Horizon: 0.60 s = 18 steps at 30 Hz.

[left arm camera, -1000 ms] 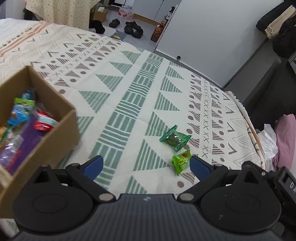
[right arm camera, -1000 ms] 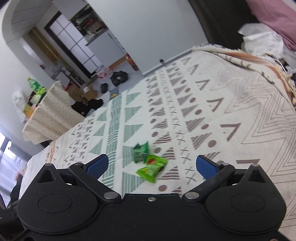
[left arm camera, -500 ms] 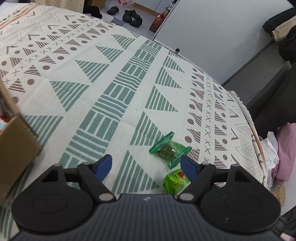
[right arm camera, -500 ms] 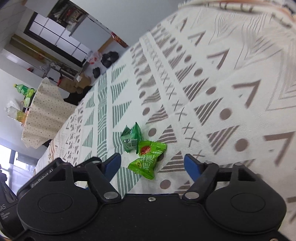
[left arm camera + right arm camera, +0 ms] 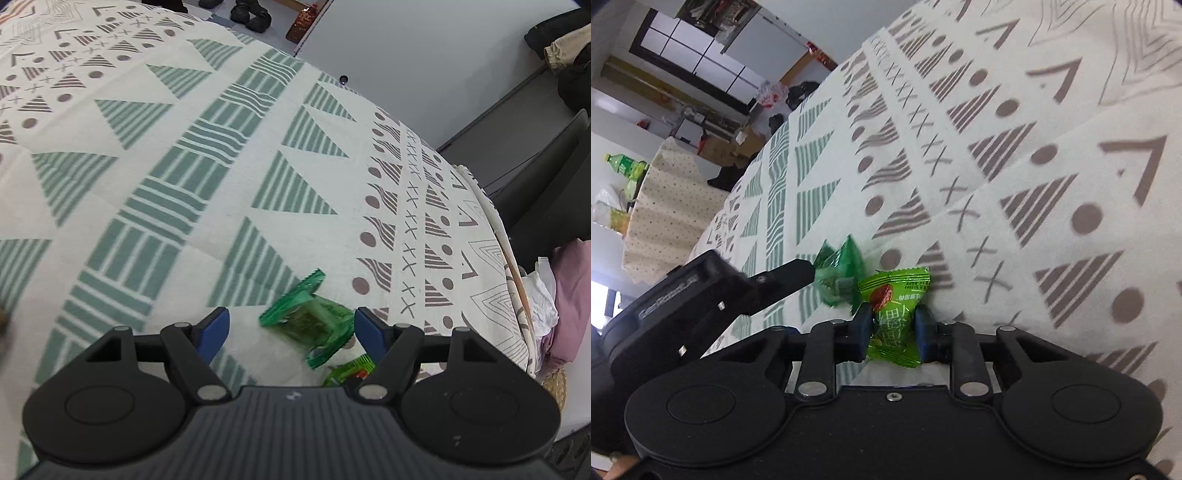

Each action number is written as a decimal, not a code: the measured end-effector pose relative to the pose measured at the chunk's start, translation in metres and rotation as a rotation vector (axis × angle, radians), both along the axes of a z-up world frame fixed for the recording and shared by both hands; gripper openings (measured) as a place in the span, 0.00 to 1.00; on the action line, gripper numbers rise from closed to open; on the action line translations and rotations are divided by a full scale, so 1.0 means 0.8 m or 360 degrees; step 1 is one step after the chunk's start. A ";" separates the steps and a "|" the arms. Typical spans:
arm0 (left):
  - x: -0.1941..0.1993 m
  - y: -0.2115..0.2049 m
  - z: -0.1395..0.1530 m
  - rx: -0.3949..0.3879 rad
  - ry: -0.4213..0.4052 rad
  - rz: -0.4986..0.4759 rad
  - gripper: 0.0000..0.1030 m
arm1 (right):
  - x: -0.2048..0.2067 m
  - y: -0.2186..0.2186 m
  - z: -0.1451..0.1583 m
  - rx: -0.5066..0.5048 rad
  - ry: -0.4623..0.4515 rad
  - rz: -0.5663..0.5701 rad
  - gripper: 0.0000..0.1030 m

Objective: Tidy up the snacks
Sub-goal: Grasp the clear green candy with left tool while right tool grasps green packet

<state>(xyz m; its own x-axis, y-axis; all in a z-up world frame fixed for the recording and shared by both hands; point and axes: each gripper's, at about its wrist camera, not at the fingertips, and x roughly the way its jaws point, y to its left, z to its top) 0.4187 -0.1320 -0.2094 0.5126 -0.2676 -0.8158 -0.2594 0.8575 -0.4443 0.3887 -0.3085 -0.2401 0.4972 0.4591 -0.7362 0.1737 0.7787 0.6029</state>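
Observation:
Two green snack packets lie side by side on the patterned cloth. The dark green translucent packet (image 5: 310, 325) sits between the pads of my left gripper (image 5: 291, 326). Those jaws are closing with a gap still on the left side. My right gripper (image 5: 894, 328) is closing on the light green packet (image 5: 895, 295), which has a red fruit picture, and its blue pads pinch its lower half. In the right wrist view a left gripper finger (image 5: 790, 277) reaches the dark green packet (image 5: 842, 273). In the left wrist view the light green packet (image 5: 351, 371) is partly hidden.
The patterned cloth (image 5: 184, 166) covers a broad surface that drops off at its right edge (image 5: 509, 258). Pink and white clothes (image 5: 565, 295) lie beyond that edge. Shoes (image 5: 255, 18) sit on the far floor. A dotted-cloth table (image 5: 665, 206) with bottles stands far left.
Both grippers came down onto the packets. The cardboard box slid out of the left view. The right jaws narrowed from wide onto the light green packet, and the left jaws narrowed around the dark green one.

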 end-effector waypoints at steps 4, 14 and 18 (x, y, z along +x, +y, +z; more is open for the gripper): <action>0.007 -0.013 -0.006 0.0011 0.0003 -0.0018 0.72 | -0.002 -0.012 0.001 -0.0022 -0.0013 -0.0027 0.23; 0.022 -0.033 -0.011 0.0146 0.0004 -0.0022 0.59 | 0.001 -0.018 -0.001 -0.0048 -0.0020 -0.0060 0.30; 0.022 -0.034 -0.012 0.0167 0.0038 -0.0040 0.41 | 0.006 -0.007 0.000 -0.0105 -0.0038 -0.0025 0.30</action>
<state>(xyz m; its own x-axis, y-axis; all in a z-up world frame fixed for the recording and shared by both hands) 0.4359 -0.1590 -0.2189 0.4867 -0.1926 -0.8521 -0.2469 0.9053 -0.3457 0.3933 -0.3144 -0.2398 0.5216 0.4017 -0.7527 0.1726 0.8143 0.5542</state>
